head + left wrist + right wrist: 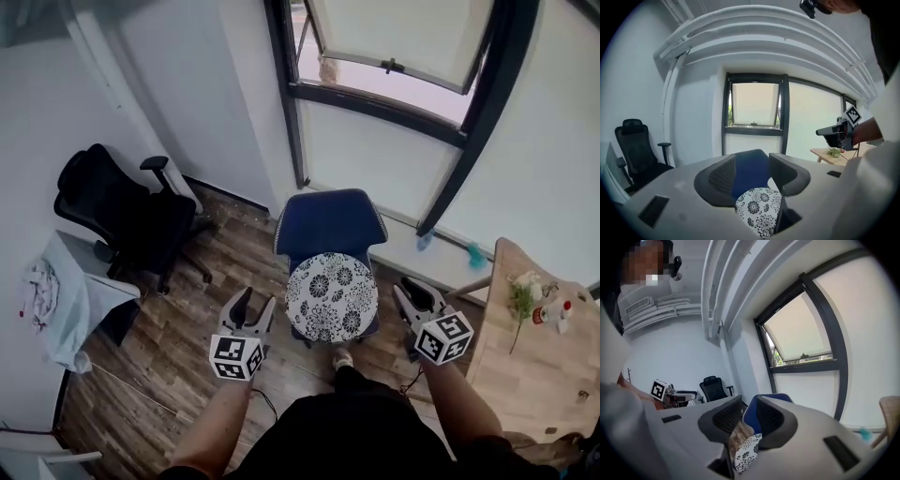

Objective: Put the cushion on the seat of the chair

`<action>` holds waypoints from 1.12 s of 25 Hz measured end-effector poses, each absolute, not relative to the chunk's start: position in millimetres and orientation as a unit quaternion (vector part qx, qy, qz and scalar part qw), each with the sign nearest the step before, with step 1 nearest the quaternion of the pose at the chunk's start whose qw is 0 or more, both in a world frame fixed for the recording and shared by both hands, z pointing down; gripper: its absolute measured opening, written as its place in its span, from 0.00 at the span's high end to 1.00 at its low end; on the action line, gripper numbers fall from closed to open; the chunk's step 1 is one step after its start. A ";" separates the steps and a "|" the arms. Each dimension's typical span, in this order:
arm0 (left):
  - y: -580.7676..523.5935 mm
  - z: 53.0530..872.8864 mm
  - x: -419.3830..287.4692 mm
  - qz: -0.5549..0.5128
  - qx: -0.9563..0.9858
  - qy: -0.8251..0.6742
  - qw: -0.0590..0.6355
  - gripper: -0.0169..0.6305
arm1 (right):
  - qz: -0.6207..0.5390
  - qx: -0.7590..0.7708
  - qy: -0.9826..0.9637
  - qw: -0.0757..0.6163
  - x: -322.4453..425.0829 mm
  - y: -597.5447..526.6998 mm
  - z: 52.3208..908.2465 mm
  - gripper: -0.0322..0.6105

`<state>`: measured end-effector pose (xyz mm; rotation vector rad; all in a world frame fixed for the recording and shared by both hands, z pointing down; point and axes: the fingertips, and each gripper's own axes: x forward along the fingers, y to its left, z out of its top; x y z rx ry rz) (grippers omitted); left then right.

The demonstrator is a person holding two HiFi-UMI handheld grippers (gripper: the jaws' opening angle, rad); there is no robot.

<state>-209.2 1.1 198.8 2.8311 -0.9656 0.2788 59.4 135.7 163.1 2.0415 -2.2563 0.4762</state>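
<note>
The round white cushion (331, 296) with black flower print lies flat on the seat of the blue chair (328, 220), which stands by the window. My left gripper (255, 302) hangs open just left of the seat, and my right gripper (405, 289) hangs open just right of it. Neither touches the cushion. In the left gripper view the open gripper (752, 168) frames the chair back (750, 180) and the cushion (759, 211) beyond; the right gripper (834, 133) shows at right. In the right gripper view the gripper (749, 416) is empty, with the cushion (746, 453) below.
A black office chair (122, 211) stands at the left by a white desk (75, 281) with a cloth on it. A wooden table (534, 375) with a small plant and bottles is at the right. My shoe (342, 358) is just in front of the blue chair.
</note>
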 end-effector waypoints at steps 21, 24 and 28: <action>26.1 137.4 -198.6 0.035 0.956 -0.287 0.046 0.97 | 0.090 0.677 -0.730 0.030 63.9 156.2 112.9 0.91; 31.4 142.2 -197.8 0.040 0.958 -0.279 0.053 0.97 | 0.092 0.680 -0.727 0.031 63.3 157.7 117.0 0.91; 30.9 149.2 -198.0 0.053 0.959 -0.271 0.060 0.97 | 0.091 0.681 -0.726 0.033 59.4 158.2 122.4 0.91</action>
